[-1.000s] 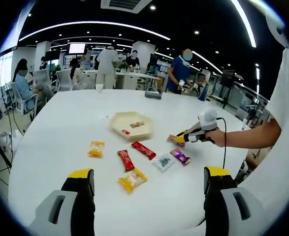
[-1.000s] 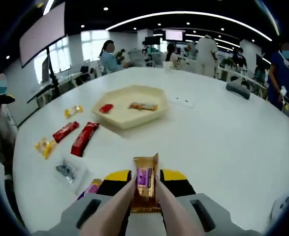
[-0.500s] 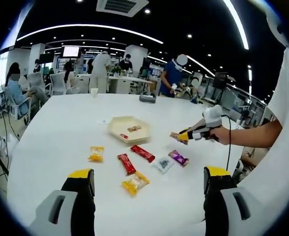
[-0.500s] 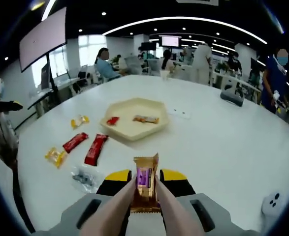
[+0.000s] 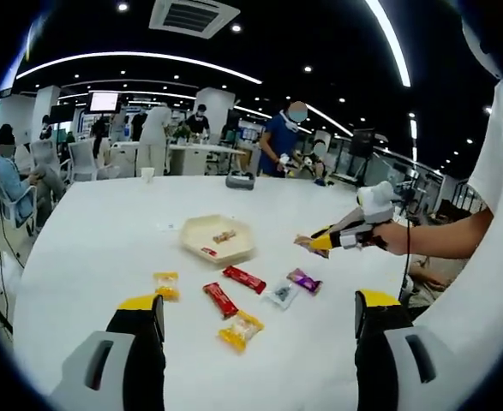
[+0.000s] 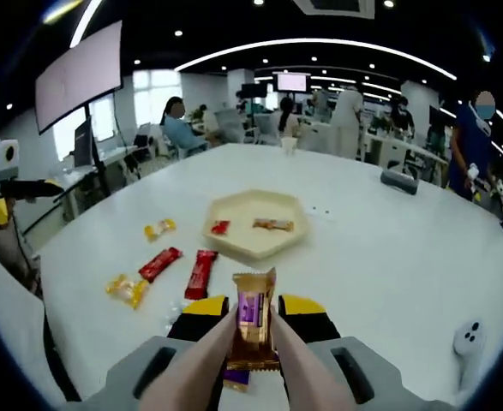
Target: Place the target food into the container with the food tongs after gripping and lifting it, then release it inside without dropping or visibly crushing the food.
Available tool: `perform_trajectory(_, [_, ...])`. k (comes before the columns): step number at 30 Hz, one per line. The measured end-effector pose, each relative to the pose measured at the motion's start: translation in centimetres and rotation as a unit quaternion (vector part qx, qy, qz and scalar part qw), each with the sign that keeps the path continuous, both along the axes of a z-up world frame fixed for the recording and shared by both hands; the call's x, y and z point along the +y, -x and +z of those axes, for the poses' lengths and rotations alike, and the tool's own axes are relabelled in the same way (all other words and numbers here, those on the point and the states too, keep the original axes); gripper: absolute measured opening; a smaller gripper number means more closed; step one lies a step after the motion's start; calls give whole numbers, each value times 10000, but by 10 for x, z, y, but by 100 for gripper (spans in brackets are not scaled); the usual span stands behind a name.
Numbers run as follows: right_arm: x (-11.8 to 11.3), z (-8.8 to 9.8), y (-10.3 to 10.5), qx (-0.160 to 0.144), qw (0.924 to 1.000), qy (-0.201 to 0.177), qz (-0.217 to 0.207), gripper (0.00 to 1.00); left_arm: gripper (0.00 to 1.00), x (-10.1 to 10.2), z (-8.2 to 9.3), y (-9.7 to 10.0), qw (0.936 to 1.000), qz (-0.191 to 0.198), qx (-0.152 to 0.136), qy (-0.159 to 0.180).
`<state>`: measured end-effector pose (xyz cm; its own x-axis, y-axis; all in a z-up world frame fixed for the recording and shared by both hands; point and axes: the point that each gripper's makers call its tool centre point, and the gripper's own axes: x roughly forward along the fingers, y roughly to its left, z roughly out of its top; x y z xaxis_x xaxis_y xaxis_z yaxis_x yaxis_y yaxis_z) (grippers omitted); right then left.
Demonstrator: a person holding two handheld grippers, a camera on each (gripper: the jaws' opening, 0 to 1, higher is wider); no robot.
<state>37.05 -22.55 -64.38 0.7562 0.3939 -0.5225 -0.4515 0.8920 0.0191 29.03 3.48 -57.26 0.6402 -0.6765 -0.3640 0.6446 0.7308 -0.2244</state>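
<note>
Right gripper view: right gripper clamped, through tongs, on gold-purple snack packet, held above white table, short of hexagonal tray. Left gripper jaws wide apart, holding nothing, over scattered packets.

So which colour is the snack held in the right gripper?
The snack is gold with a purple panel in the middle; the right gripper view shows it best.

Lying on the table: tray farthest out, holding two packets. Nearer and to its left, a scatter of snack packets. Nearest of all, one wrapped bar upright between the right gripper tongs, above the table.
</note>
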Motion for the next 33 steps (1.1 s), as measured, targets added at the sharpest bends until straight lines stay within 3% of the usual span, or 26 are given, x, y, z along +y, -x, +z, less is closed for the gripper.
perform_trajectory(3, [4, 6, 4, -48, 9997, -207, -139, 22, 92, 5, 0, -2, 10000, -72, -19, 13])
perform_trajectory(12, [13, 14, 16, -104, 9992, -222, -300, 22, 93, 9, 1, -11, 9994, -352, -51, 29])
perform_trajectory(17, [20, 19, 24, -179, 9992, -174, -303, 22, 93, 2, 4, -15, 9987, -500, -115, 78])
perform_trajectory(33, [38, 34, 14, -272, 9986, -380, -238, 22, 93, 7, 12, -14, 9990, -283, -304, 161])
